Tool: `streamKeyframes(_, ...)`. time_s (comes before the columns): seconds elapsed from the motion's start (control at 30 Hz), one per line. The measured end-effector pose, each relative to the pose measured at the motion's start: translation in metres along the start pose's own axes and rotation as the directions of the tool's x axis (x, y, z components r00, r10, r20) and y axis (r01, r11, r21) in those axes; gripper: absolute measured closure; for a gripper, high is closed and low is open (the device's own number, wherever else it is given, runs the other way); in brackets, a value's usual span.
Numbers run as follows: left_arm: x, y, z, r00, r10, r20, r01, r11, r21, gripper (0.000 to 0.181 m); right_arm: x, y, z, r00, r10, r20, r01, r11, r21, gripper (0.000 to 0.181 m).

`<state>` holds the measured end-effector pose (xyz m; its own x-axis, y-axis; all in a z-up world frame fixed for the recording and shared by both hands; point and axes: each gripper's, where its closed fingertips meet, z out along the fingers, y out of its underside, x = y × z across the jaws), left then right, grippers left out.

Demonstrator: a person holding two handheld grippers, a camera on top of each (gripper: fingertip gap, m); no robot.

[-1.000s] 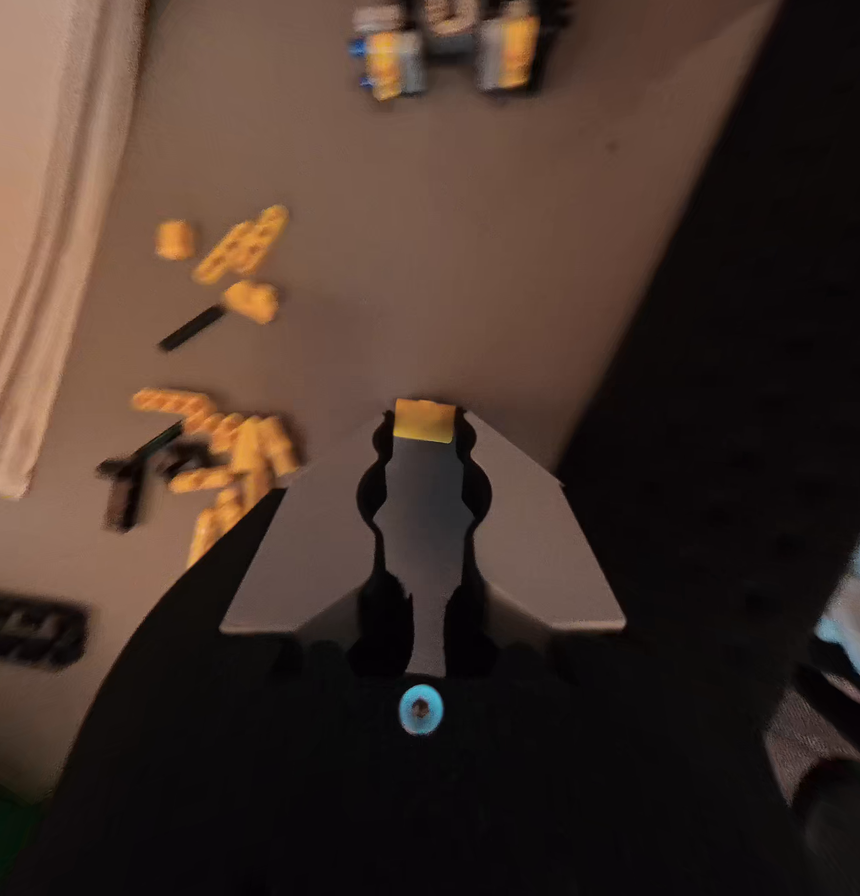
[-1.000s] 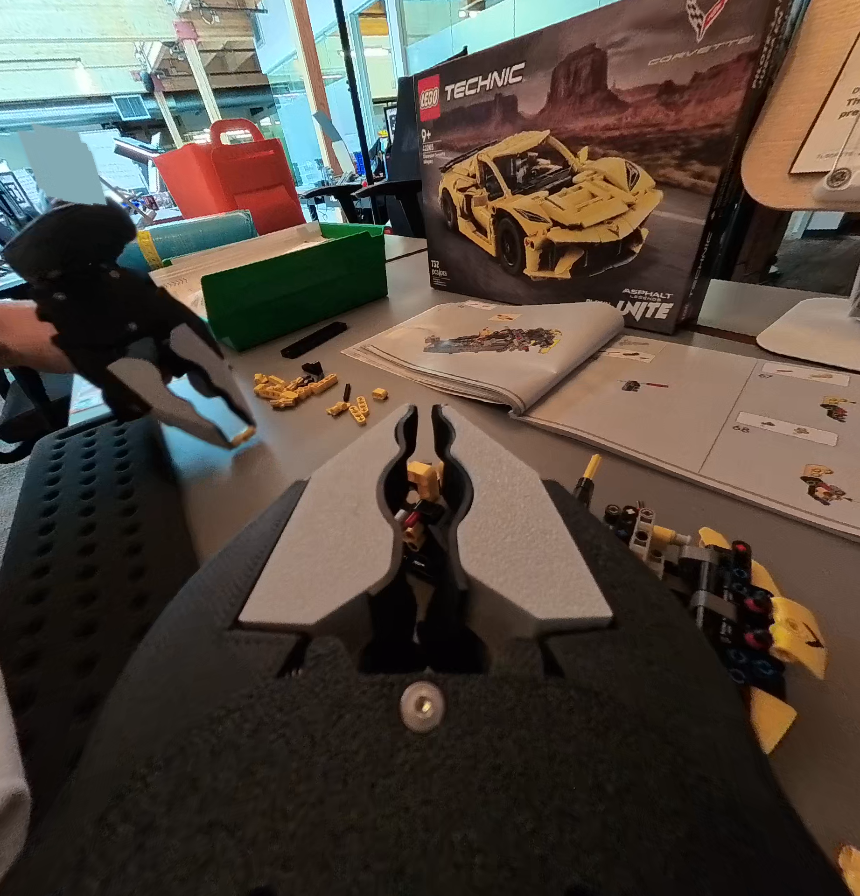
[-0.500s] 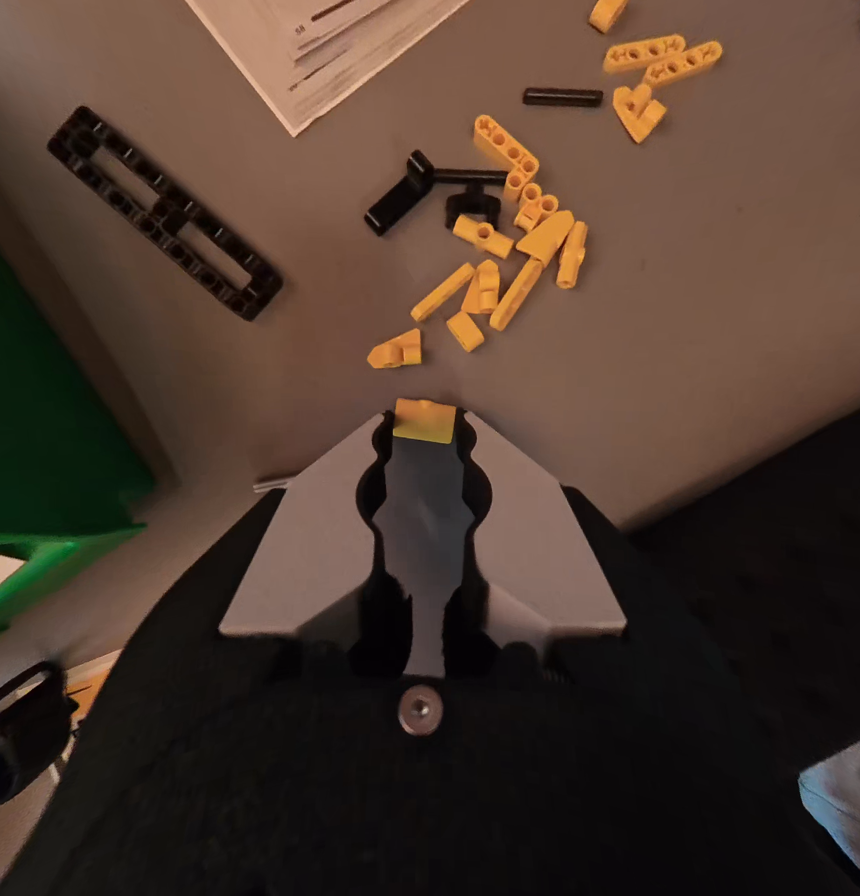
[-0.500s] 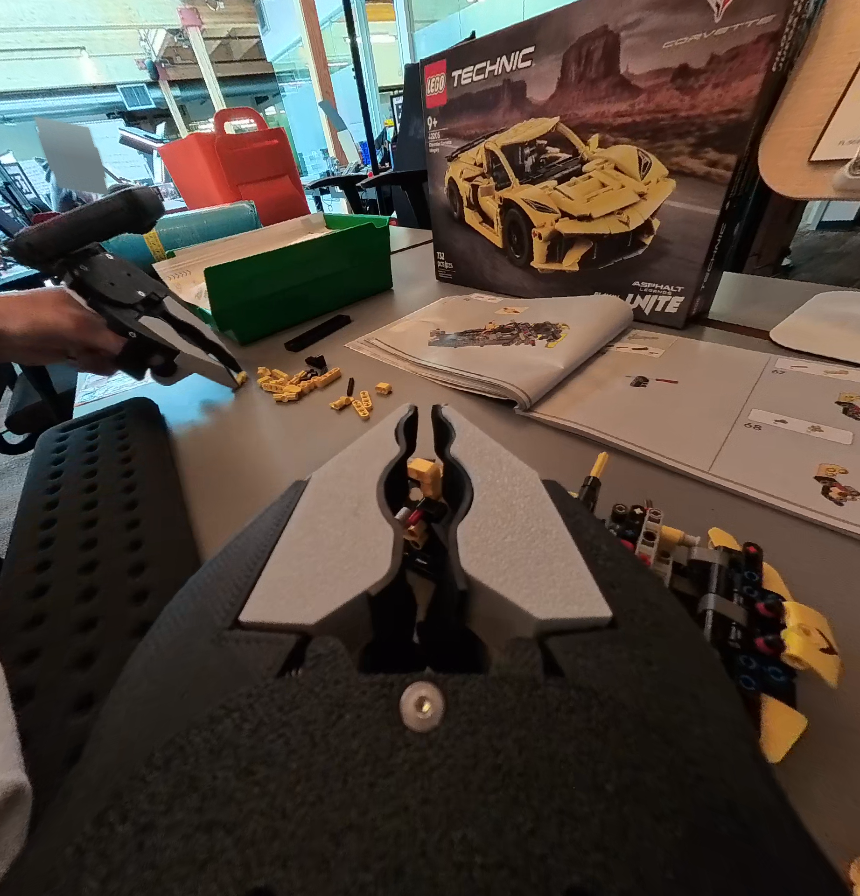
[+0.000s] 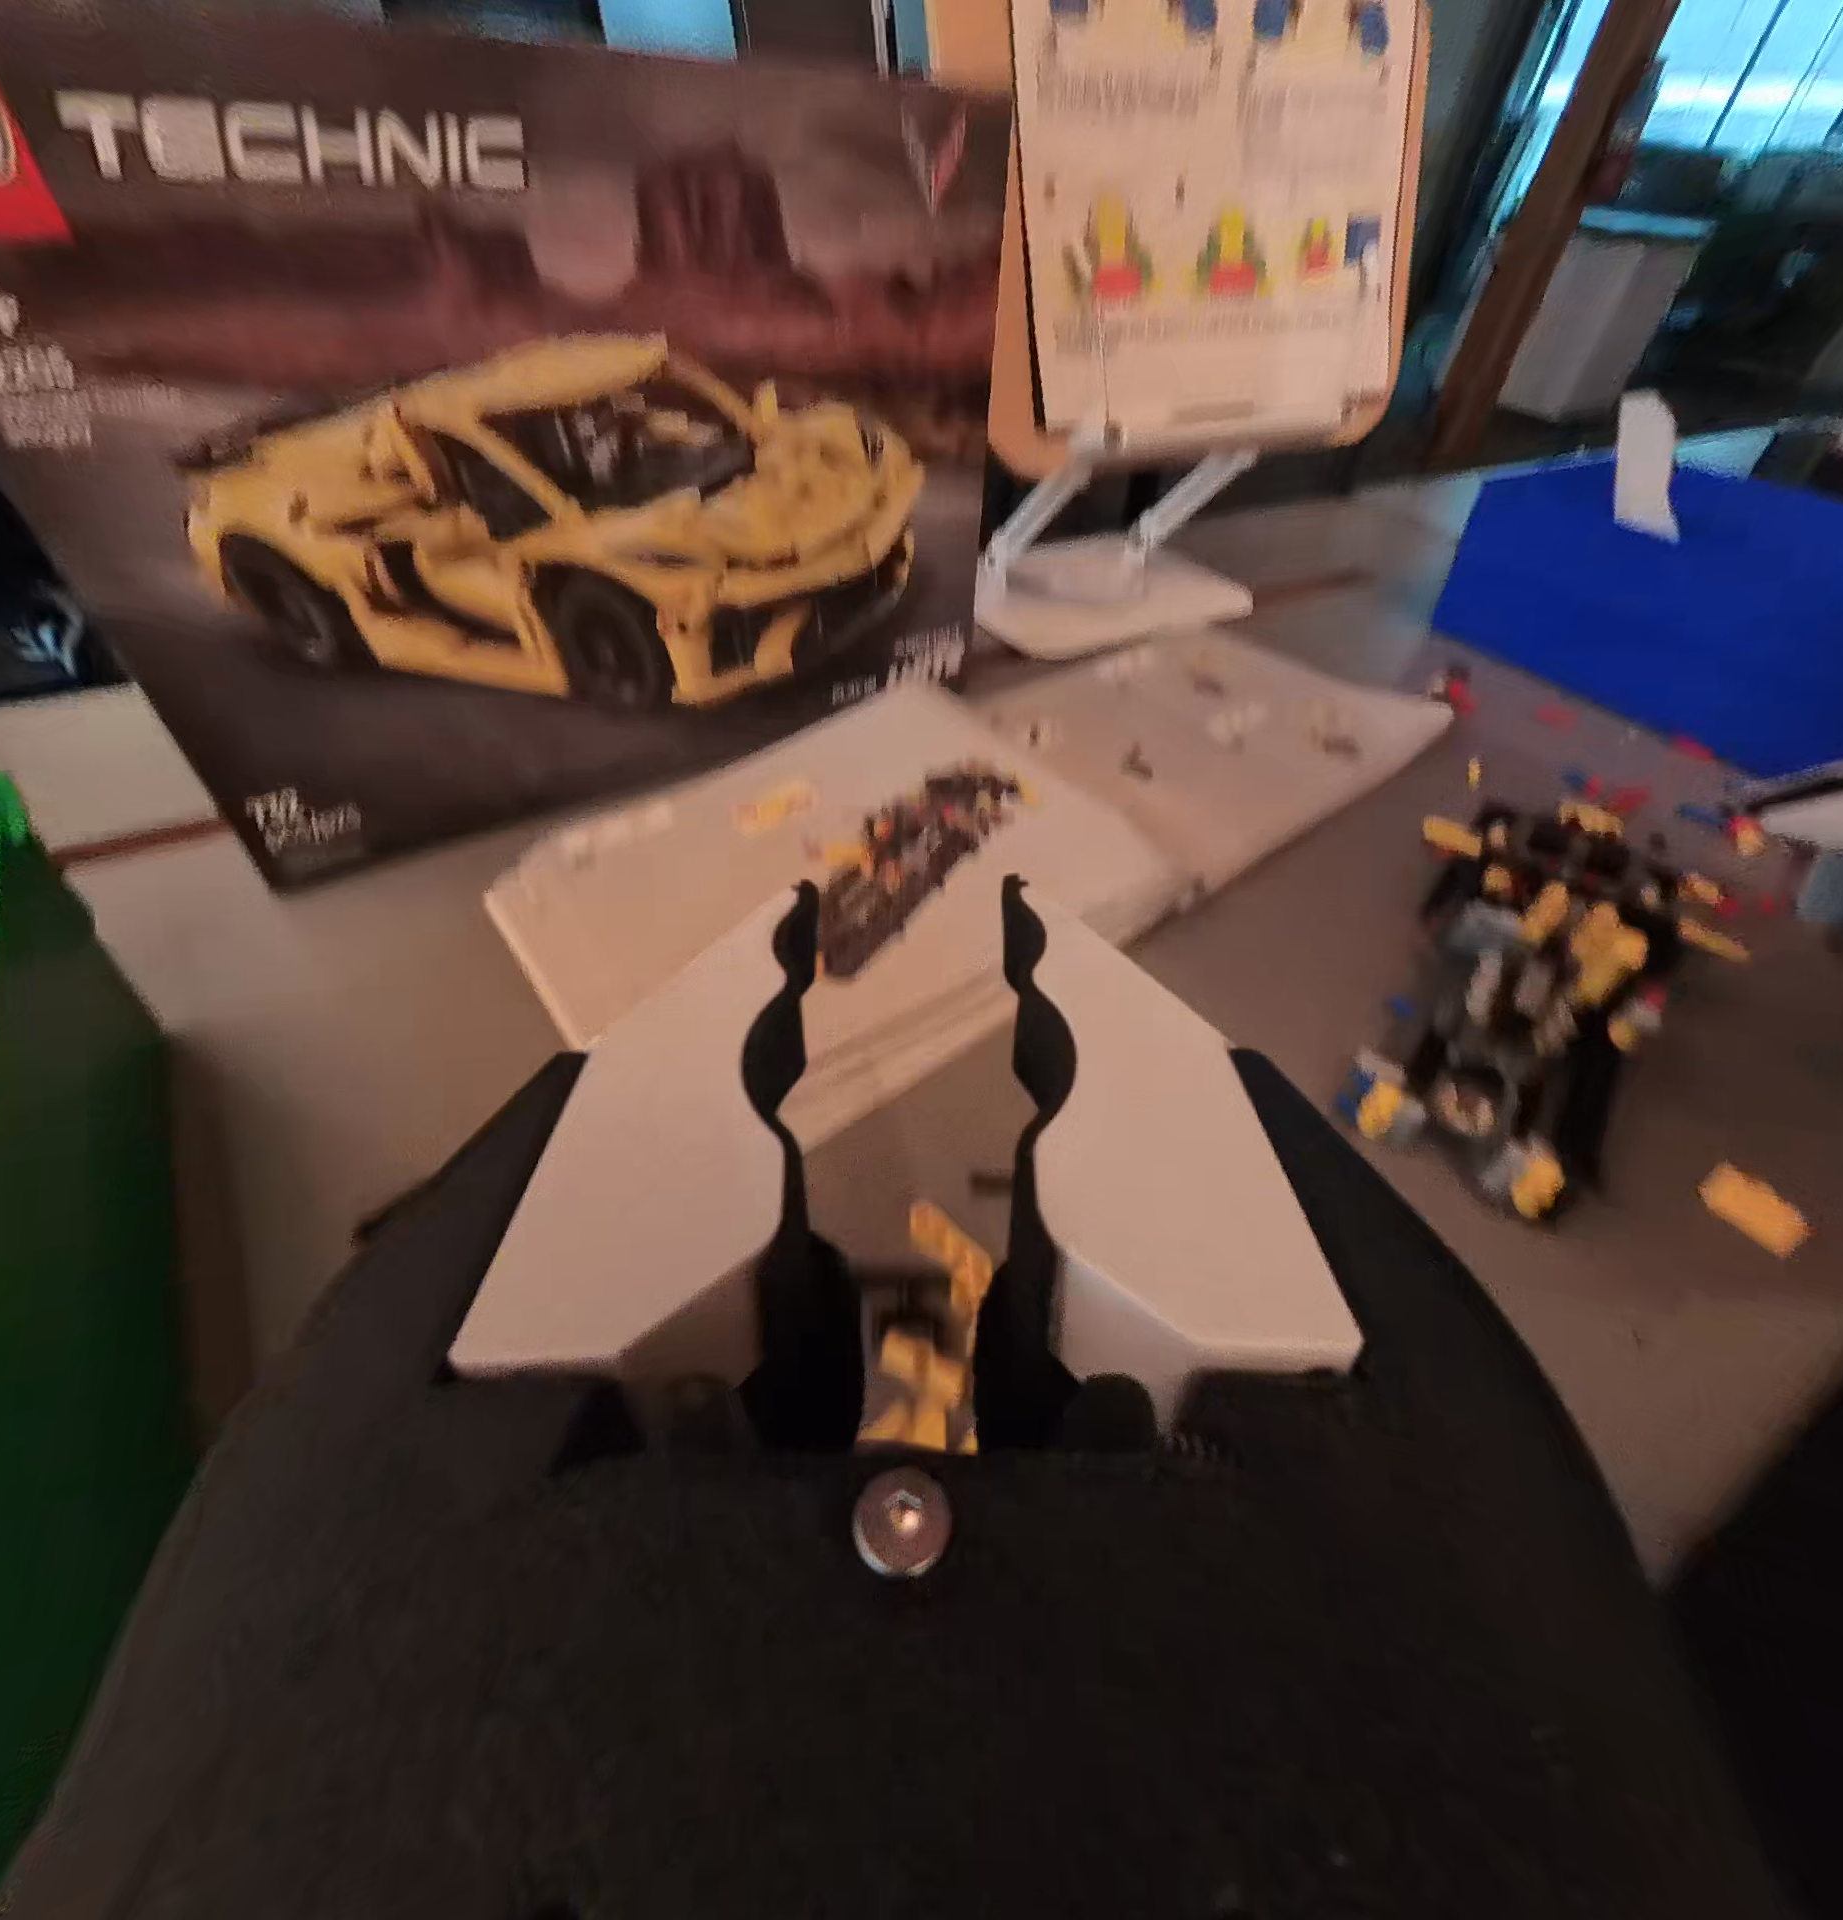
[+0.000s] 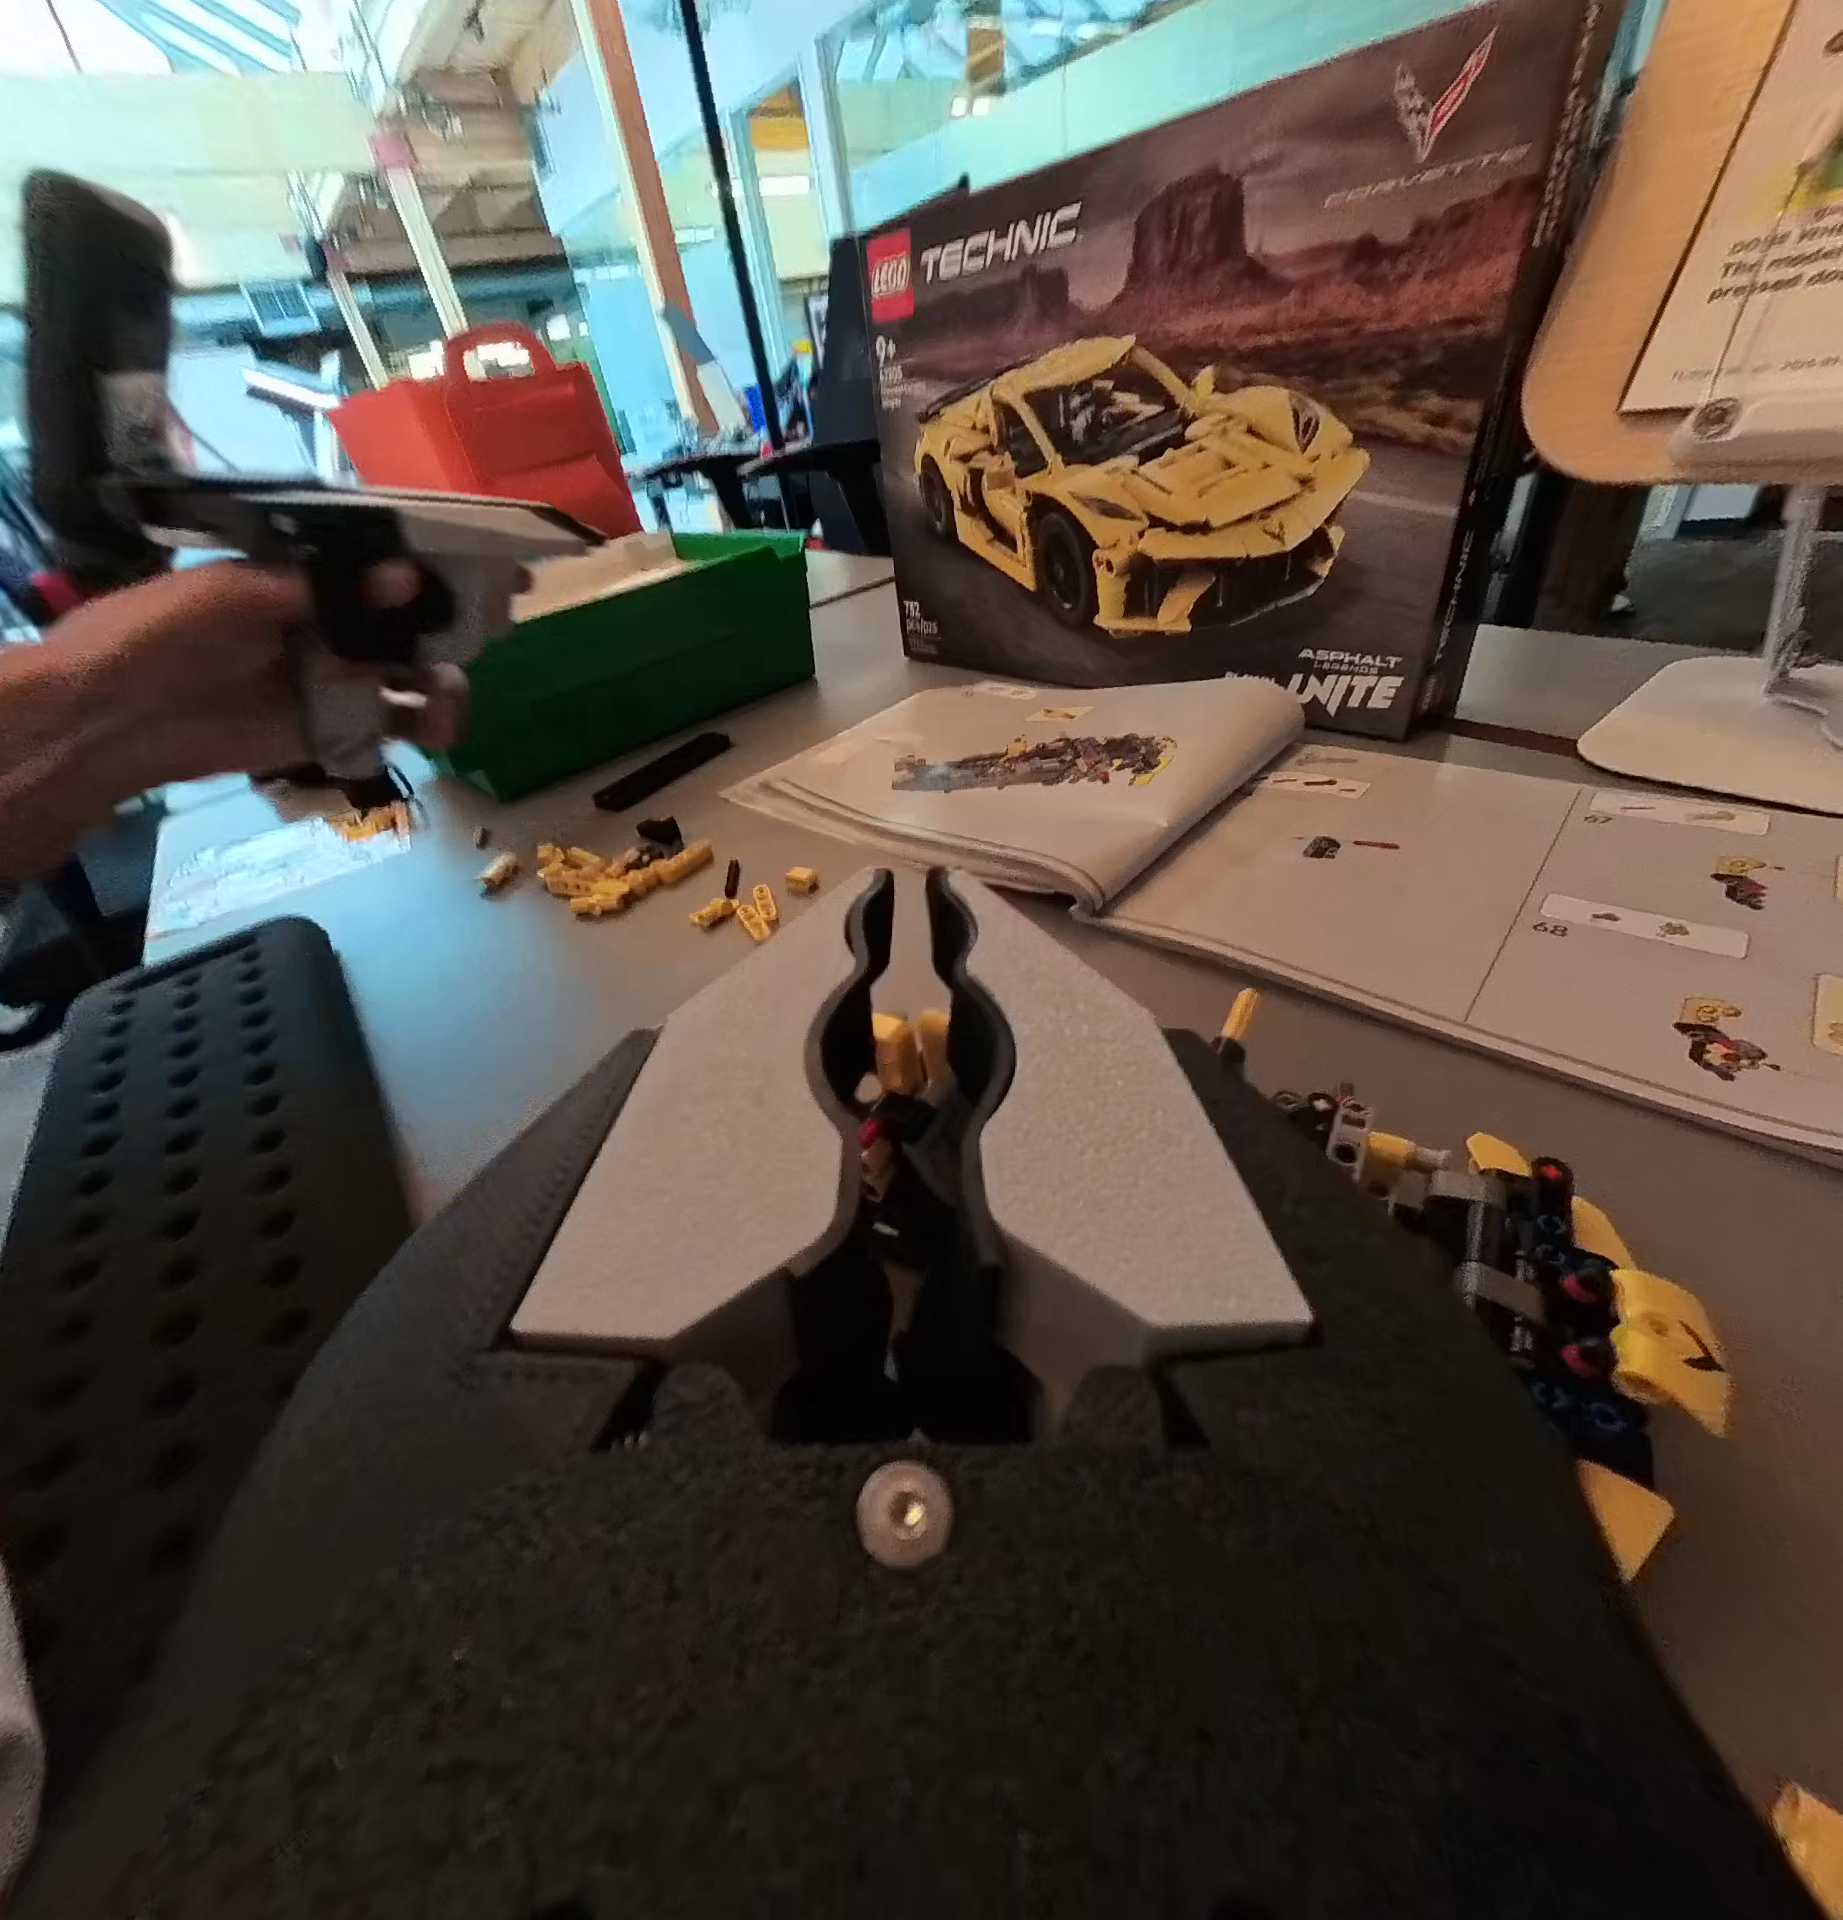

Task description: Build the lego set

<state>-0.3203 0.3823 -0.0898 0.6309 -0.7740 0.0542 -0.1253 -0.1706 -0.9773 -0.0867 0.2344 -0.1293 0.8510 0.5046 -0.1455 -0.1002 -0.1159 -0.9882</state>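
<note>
While the grey worktop (image 6: 543, 997) carries everything, the set box (image 6: 1208, 416) printed with a yellow car stands upright at its far side and serves as the landmark. Leaning against nothing, it rises behind the open instruction booklet (image 6: 1052, 790), which lies flat just in front of the box. To the left of the box sits a green bin (image 6: 636, 644), with a red container (image 6: 491, 426) beyond it. To the right of the box stands a white stand (image 6: 1727, 717) carrying a printed board. In front of the box and to its right, past the booklet's near edge, rests the partly built model (image 5: 1519, 987), black and grey with yellow panels. In front of the box and to its left, near the bin, lies a scatter of small yellow pieces (image 6: 626, 868) beside a black beam (image 6: 662, 756).

The left claw (image 5: 909, 904) points toward the box with its jaws standing wide apart and nothing between them; the view is blurred. In the right wrist view it appears off to the left of the box, above the bin, held in a hand (image 6: 138, 696). The right claw (image 6: 909, 894) is nearly closed, pinching a small yellow and black assembly (image 6: 909, 1081) deep between its fingers, low over the worktop in front of the box.
</note>
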Motion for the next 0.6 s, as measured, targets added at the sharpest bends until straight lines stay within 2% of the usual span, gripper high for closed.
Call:
streamKeyframes(0.07, 0.004, -0.016, 0.035, 1.0, -0.024, -0.016, 0.024, 0.999, 0.04, 0.146, 0.006, -0.014, -0.009, 0.999, 0.03, -0.018, -0.029, 0.996, 0.082, 0.174)
streamKeyframes(0.13, 0.018, -0.031, 0.071, 0.993, -0.081, -0.082, 0.087, 0.993, 0.085, 0.147, 0.022, -0.027, -0.022, 0.994, 0.045, -0.1, -0.028, 0.985, 0.17, 0.17)
streamKeyframes(0.17, 0.026, -0.036, 0.088, 0.988, -0.098, -0.117, 0.11, 0.989, 0.097, 0.146, 0.029, -0.027, -0.028, 0.989, 0.032, -0.142, -0.008, 0.986, 0.168, 0.166)
streamKeyframes(0.23, 0.04, -0.031, 0.12, 0.988, -0.062, -0.143, 0.072, 0.995, 0.07, 0.147, 0.049, -0.02, -0.05, 0.962, -0.02, -0.271, 0.04, 0.997, 0.067, 0.168)
streamKeyframes(0.3, 0.053, -0.014, 0.141, 0.989, 0.021, -0.147, -0.017, 0.999, 0.031, 0.147, 0.072, -0.016, -0.085, 0.914, -0.067, -0.4, 0.069, 0.998, -0.008, 0.171)
streamKeyframes(0.4, 0.076, 0.019, 0.15, 0.977, 0.069, -0.204, -0.077, 0.997, -0.031, 0.147, 0.108, 0.013, -0.142, 0.837, -0.039, -0.546, -0.052, 0.987, -0.152, 0.163)
streamKeyframes(0.5, 0.085, 0.045, 0.146, 0.969, 0.094, -0.228, -0.114, 0.99, -0.077, 0.15, 0.128, 0.059, -0.181, 0.807, -0.114, -0.58, -0.138, 0.918, -0.372, 0.161)
streamKeyframes(0.6, 0.077, 0.053, 0.148, 0.973, 0.127, -0.194, -0.151, 0.982, -0.112, 0.154, 0.132, 0.08, -0.187, 0.821, -0.105, -0.561, -0.202, 0.866, -0.457, 0.165)
